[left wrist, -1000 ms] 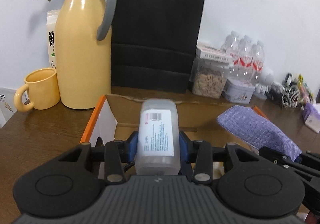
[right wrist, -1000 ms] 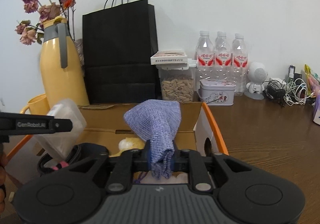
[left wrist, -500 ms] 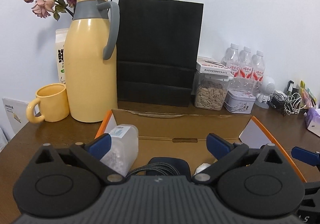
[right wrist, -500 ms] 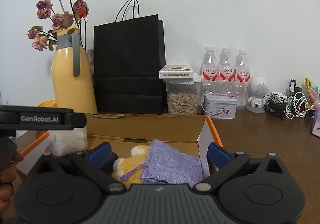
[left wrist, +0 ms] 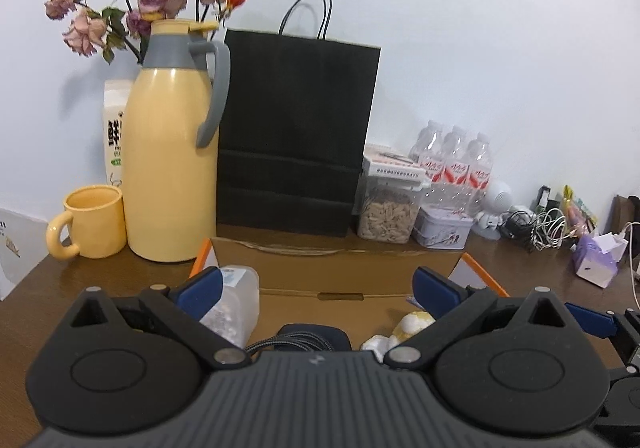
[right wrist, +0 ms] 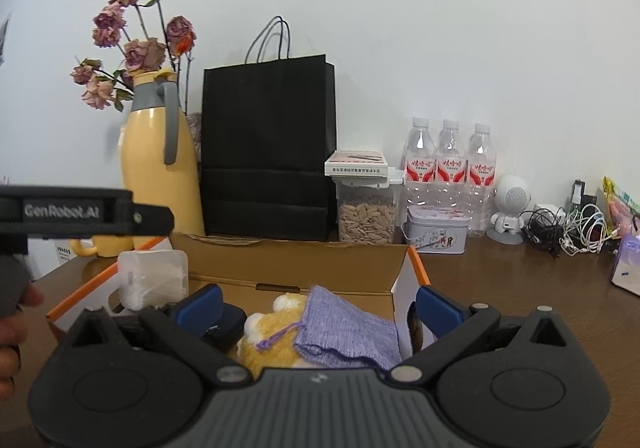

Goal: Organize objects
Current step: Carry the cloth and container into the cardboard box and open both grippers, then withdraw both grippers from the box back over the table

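Observation:
An open cardboard box (left wrist: 332, 260) (right wrist: 288, 248) with orange-edged flaps sits on the wooden table. Inside it a clear plastic container (left wrist: 236, 304) (right wrist: 154, 278) stands at the left, a purple knit pouch (right wrist: 344, 332) lies over a yellow plush toy (right wrist: 272, 340) (left wrist: 404, 328), and a dark pouch with a cable (left wrist: 304, 340) lies in the middle. My left gripper (left wrist: 316, 288) is open above the box, nothing between its fingers. My right gripper (right wrist: 316, 304) is open too, above the purple pouch and apart from it.
Behind the box stand a yellow thermos jug (left wrist: 172, 152), a yellow mug (left wrist: 92, 222), a black paper bag (left wrist: 296, 136), a seed jar (left wrist: 388, 212), a tin (left wrist: 442, 230) and three water bottles (left wrist: 456, 168). Cables (right wrist: 568, 228) and a tissue pack (left wrist: 596, 258) lie right.
Both grippers opened and pulled back and up. The clear container left the left gripper and now stands in the box; the purple pouch left the right gripper and lies on the plush toy.

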